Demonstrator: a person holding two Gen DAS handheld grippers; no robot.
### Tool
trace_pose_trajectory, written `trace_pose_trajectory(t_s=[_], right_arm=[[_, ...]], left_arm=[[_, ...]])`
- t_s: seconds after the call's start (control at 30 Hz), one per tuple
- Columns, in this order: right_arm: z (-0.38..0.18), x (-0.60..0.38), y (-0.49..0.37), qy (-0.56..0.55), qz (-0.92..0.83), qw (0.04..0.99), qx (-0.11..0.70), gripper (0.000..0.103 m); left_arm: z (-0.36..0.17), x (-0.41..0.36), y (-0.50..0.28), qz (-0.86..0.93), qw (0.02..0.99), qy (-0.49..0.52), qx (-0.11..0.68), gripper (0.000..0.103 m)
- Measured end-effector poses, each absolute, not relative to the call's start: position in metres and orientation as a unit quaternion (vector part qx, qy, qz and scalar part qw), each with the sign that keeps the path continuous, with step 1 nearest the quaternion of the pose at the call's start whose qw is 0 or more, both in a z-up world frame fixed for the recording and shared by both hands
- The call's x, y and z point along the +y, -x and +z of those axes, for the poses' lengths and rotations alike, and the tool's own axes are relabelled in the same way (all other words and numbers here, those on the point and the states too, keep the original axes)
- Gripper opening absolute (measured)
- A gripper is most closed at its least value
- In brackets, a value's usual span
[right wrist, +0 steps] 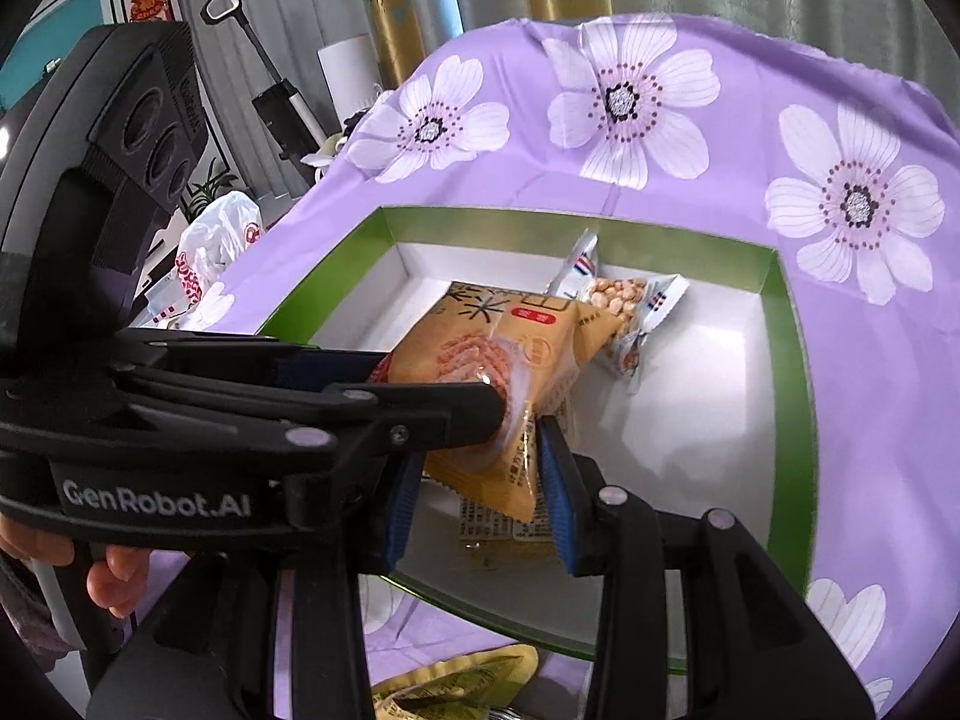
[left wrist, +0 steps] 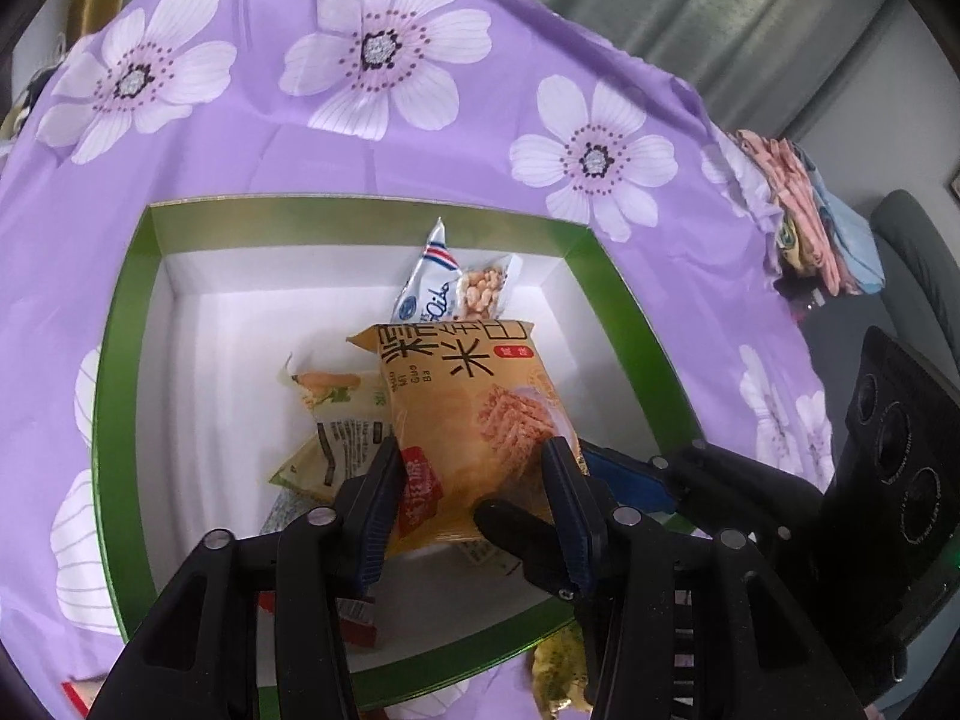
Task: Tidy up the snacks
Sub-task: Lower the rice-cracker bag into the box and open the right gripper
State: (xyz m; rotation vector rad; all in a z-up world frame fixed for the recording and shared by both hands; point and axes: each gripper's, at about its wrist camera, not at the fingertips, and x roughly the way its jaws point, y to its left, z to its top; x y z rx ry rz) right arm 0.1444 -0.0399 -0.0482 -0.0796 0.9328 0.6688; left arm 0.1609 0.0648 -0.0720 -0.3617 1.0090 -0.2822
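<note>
An orange snack bag (left wrist: 474, 414) (right wrist: 510, 348) with dark lettering hangs over a white box with a green rim (left wrist: 120, 360) (right wrist: 798, 390). My left gripper (left wrist: 474, 480) is shut on the bag's lower part, one pad on each side. My right gripper (right wrist: 480, 498) is shut on a lower corner of the same bag. Its fingers (left wrist: 510, 531) come in from the right in the left wrist view. The left gripper's fingers (right wrist: 456, 414) cross from the left in the right wrist view. A white-blue peanut packet (left wrist: 456, 288) (right wrist: 624, 300) and yellow-green packets (left wrist: 336, 414) lie in the box.
A purple flowered cloth (left wrist: 360, 138) (right wrist: 660, 192) covers the table under the box. A yellow-green packet (left wrist: 561, 678) (right wrist: 462, 684) lies outside the box's near rim. Folded fabrics (left wrist: 810, 222) are piled at the table's right end. A white plastic bag (right wrist: 216, 240) lies past its left end.
</note>
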Motion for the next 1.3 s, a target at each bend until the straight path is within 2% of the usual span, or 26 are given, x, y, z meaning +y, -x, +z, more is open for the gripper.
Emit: trace_pose_trajectory(t_s=[0.3,0.4,0.47,0.53,0.73,0.87,0.97,1.1,1.23,1.3], right_arm=[[-0.047,-0.039,-0.141,0.030,0.319,0.836,0.445,0.045],[-0.044,-0.040,-0.137,0.026,0.324,0.837,0.440,0.051],[-0.042,-0.042,-0.132,0.024,0.322,0.840,0.437,0.054],[-0.039,-0.044,-0.129,0.021,0.319,0.842,0.434,0.058],[-0.021,-0.053,-0.110,0.019,0.308,0.857,0.413,0.071],[-0.006,-0.062,-0.094,0.016,0.298,0.869,0.395,0.080],[0.002,-0.066,-0.083,0.016,0.295,0.874,0.387,0.081],[0.013,-0.072,-0.064,0.018,0.287,0.882,0.373,0.091],[0.023,-0.078,-0.047,0.015,0.279,0.889,0.364,0.093],[0.028,-0.080,-0.040,0.018,0.270,0.893,0.360,0.100]], left_arm=[[-0.071,0.067,-0.160,-0.118,0.849,0.180,0.483,0.048],[-0.068,0.068,-0.156,-0.113,0.849,0.182,0.483,0.059],[-0.064,0.068,-0.153,-0.110,0.852,0.178,0.480,0.071],[-0.059,0.068,-0.148,-0.107,0.856,0.176,0.475,0.075],[-0.043,0.071,-0.130,-0.099,0.865,0.170,0.462,0.079],[-0.030,0.071,-0.114,-0.097,0.872,0.166,0.451,0.094],[-0.019,0.072,-0.102,-0.097,0.877,0.164,0.441,0.094],[-0.007,0.070,-0.083,-0.100,0.883,0.161,0.430,0.097],[0.002,0.067,-0.066,-0.106,0.887,0.156,0.421,0.100],[0.007,0.065,-0.059,-0.106,0.890,0.153,0.416,0.101]])
